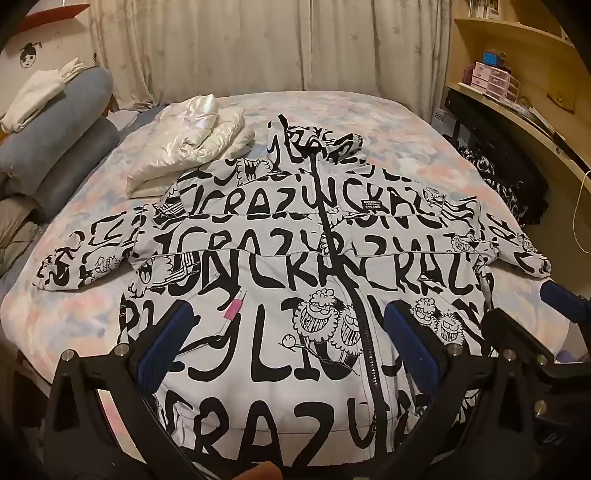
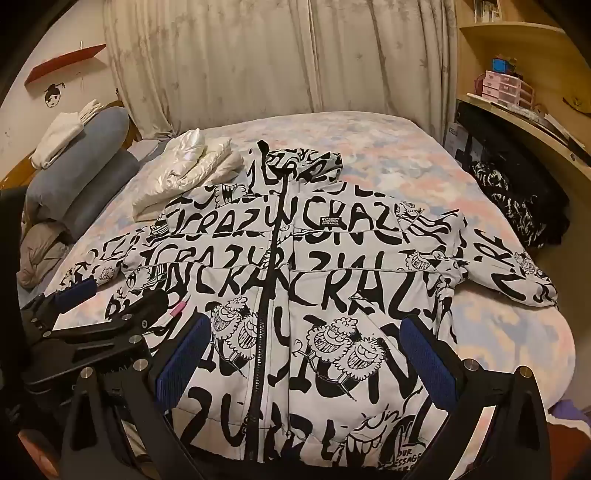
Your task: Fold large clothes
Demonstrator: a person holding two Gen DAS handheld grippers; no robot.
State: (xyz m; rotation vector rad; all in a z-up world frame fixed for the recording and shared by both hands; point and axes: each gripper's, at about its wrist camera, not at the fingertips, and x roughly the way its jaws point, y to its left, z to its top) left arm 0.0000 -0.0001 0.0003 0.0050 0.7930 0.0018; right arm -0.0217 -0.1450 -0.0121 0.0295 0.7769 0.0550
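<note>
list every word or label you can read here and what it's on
"CRAZY": big black hand-drawn lettering repeated across the white printed jacket spread on the bed.
"LONDON ENGLAND": lower lines of the small black chest patch beside the zipper; its top line is too blurred to read.
"OUR MESSAGE": small print near the jacket hem; the lines under it are cut off.
Books on the shelf: too small to read.

Both views are lit dimly by warm, yellowish indoor light. Strong fisheye bending is seen at the edges, with black vignetting in the corners. Soft blur and compression smear are noticed throughout; glare is caught on the shiny white quilted garment [image 1: 192, 147].
</note>
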